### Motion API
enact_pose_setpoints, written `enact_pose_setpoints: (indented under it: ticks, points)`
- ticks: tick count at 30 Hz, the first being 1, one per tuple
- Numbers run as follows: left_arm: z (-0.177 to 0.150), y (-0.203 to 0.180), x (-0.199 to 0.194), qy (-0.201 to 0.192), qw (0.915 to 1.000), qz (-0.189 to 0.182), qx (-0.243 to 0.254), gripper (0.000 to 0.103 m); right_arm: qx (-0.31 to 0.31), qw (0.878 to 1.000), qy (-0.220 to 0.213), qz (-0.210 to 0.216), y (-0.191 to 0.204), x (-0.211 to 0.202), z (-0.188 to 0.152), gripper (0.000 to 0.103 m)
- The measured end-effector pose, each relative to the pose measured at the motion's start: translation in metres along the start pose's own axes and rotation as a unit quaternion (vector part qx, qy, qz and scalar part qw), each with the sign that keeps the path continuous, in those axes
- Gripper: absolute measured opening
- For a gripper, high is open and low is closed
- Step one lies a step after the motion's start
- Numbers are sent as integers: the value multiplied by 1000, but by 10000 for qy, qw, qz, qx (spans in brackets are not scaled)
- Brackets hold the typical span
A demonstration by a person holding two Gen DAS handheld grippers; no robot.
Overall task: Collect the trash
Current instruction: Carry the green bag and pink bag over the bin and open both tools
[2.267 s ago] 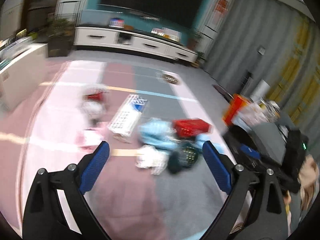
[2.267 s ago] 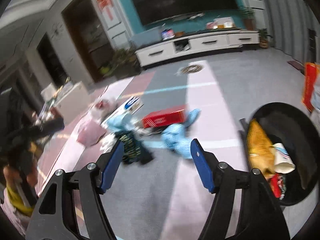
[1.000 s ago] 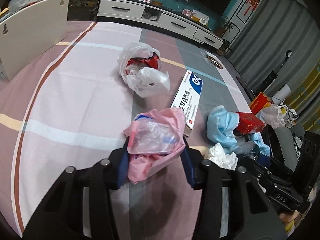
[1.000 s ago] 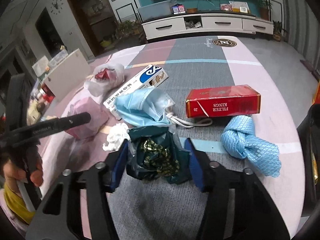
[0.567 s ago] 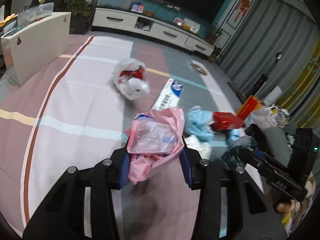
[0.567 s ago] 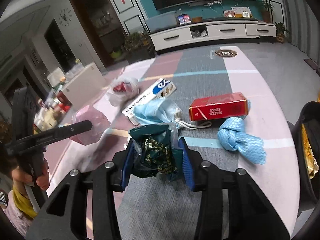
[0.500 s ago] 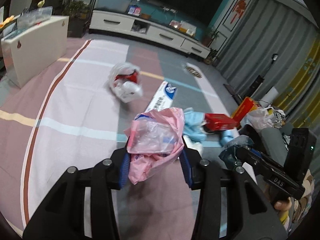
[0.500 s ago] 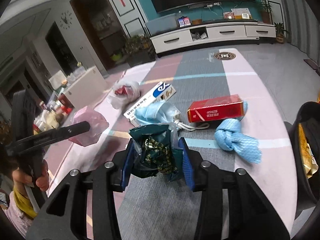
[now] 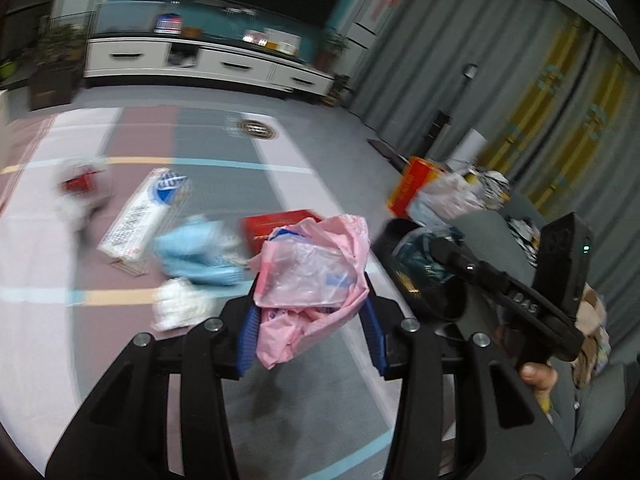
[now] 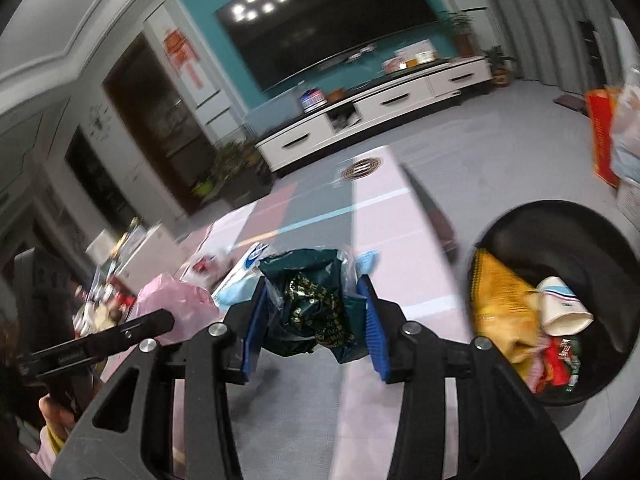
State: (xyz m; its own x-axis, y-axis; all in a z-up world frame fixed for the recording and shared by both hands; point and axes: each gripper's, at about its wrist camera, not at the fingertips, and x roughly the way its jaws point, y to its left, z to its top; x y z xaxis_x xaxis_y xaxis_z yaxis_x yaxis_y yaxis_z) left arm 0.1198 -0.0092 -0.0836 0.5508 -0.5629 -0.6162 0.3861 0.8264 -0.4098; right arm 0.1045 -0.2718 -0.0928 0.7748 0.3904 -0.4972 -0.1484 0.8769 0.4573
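My left gripper point(image 9: 311, 320) is shut on a crumpled pink plastic bag point(image 9: 316, 268) and holds it above the table. My right gripper point(image 10: 313, 320) is shut on a dark green crumpled wrapper point(image 10: 316, 304), lifted off the table beside the black trash bin point(image 10: 600, 240) at the right. The bin holds a yellow bag point(image 10: 500, 308), a paper cup point(image 10: 562, 310) and other scraps. On the table lie a red cigarette box point(image 9: 276, 224), a blue face mask point(image 9: 196, 252), a white tissue wad point(image 9: 180, 308), a long white toothpaste box point(image 9: 144, 212) and a white bag with red contents point(image 9: 78, 188).
The table has a striped pink and grey cloth point(image 9: 224, 152). The right gripper and the hand holding it show in the left wrist view point(image 9: 508, 292). An orange box and bags point(image 9: 440, 188) sit beyond the table's right edge. A TV cabinet point(image 10: 380, 108) stands at the far wall.
Both grippers have swung right with their loads, away from the trash pile. The bin's inside now shows at the right of the right wrist view.
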Motion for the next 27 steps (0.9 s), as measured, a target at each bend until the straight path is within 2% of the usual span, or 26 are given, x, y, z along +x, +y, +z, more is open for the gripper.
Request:
enact_pose_setpoints:
  ticks: [6, 11, 17, 27]
  points:
    - [12, -70, 51, 277, 9976, -372, 513, 46, 601, 9970, -347, -344, -56, -34, 6, 44]
    - [16, -112, 98, 609, 9940, -667, 610, 46, 1184, 9890, -607, -652, -101, -60, 4, 45]
    - [14, -140, 148, 1026, 9894, -893, 503, 46, 1618, 9794, -639, -1022, -140, -75, 0, 45]
    - [1, -164, 198, 1429, 9841, -813, 669, 50, 2212, 9628, -381, -1506, -173, -68, -10, 50]
